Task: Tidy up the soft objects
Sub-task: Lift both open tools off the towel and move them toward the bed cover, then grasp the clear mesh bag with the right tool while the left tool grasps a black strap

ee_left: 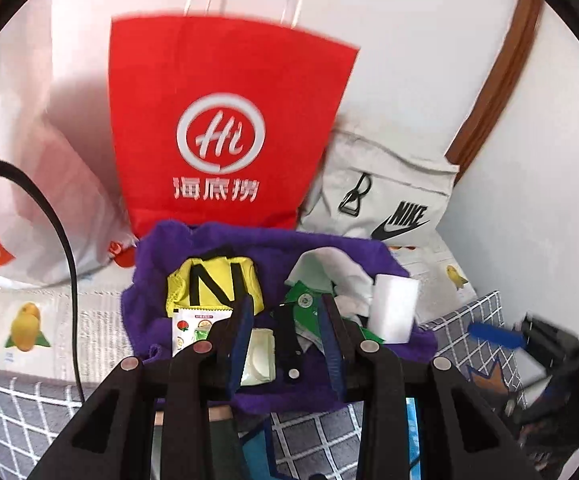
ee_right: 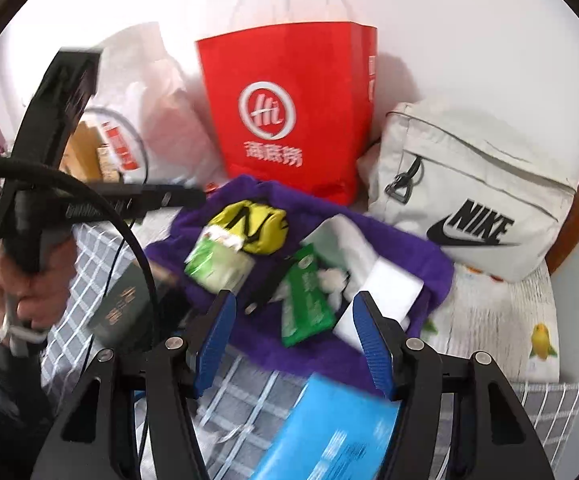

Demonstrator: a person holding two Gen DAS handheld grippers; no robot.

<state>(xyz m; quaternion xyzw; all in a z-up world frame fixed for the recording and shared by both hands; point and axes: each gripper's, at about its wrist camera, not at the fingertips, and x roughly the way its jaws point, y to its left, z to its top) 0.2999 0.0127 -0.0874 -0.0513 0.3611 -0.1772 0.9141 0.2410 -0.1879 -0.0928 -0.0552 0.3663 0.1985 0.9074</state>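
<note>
A purple towel (ee_left: 193,320) lies spread on the checked cover, with small things on it. These are a yellow pouch (ee_left: 213,284) marked with a black N, a fruit-print sachet (ee_left: 187,330), a cream packet (ee_left: 259,356), a black strap piece (ee_left: 289,340), a green packet (ee_right: 307,300), crumpled white tissue (ee_left: 345,272) and a white foam block (ee_left: 393,308). My left gripper (ee_left: 287,312) hovers over the cream packet and strap with a narrow gap, gripping nothing. My right gripper (ee_right: 295,320) stands open above the green packet, empty.
A red paper bag (ee_left: 225,128) stands behind the towel, a grey Nike bag (ee_left: 385,200) to its right and a white plastic bag (ee_left: 49,184) to its left. A blue box (ee_right: 329,436) and a dark green booklet (ee_right: 121,308) lie nearby. A hand (ee_right: 21,280) holds the left tool.
</note>
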